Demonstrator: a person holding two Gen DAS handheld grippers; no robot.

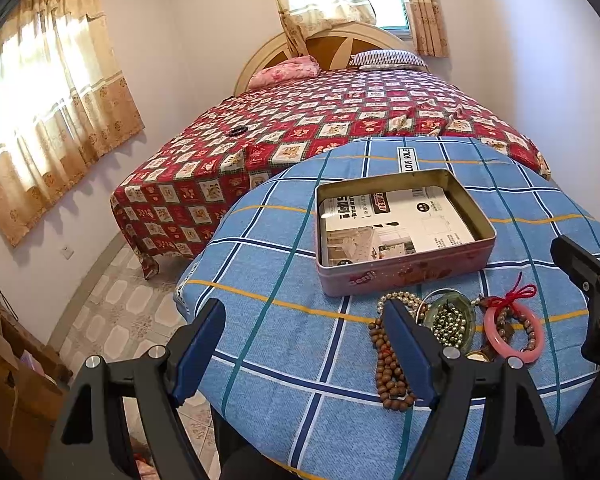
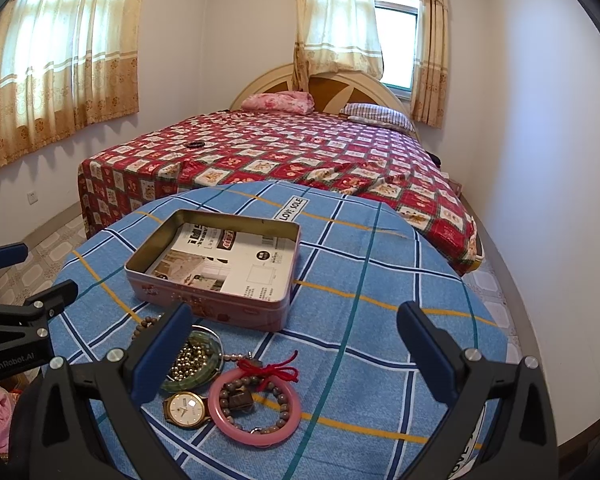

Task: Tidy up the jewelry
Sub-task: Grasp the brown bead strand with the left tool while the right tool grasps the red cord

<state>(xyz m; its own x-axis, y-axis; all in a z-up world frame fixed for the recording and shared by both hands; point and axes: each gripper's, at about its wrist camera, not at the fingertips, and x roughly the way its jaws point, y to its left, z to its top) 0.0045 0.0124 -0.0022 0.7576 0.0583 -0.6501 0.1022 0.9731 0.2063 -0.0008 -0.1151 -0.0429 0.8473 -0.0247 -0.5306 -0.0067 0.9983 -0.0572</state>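
Both tools are hovering wide open and empty over the counter point(image 2: 380, 280) covered in a blue plaid cloth. The left tool point(image 1: 304, 352) is hanging with the heap of jewellery just beyond its right finger; the right tool point(image 2: 294, 356) is hanging with the same heap under and beside its left finger.

The open pink rectangular metal tin point(image 2: 220, 280), lined with a printed paper sheet, is sitting just ahead of both tools, with the jewellery between tin and tools. Judging by this, the step in hand is picking the first piece.

The pink round plastic bangle point(image 2: 256, 412) is lying nearest the right tool, ringing a brown beaded bracelet point(image 2: 280, 404), with a red knotted cord point(image 2: 272, 370) touching its far rim. Closing across the rim alone should be keeping the beads out.

A gold-cased wristwatch point(image 2: 186, 408) is touching the bangle, and a green glass dish of small metallic beads point(image 2: 192, 360) is crowding behind it; a long string of brown wooden beads point(image 1: 388, 372) is trailing under the left tool, so snagging is the risk
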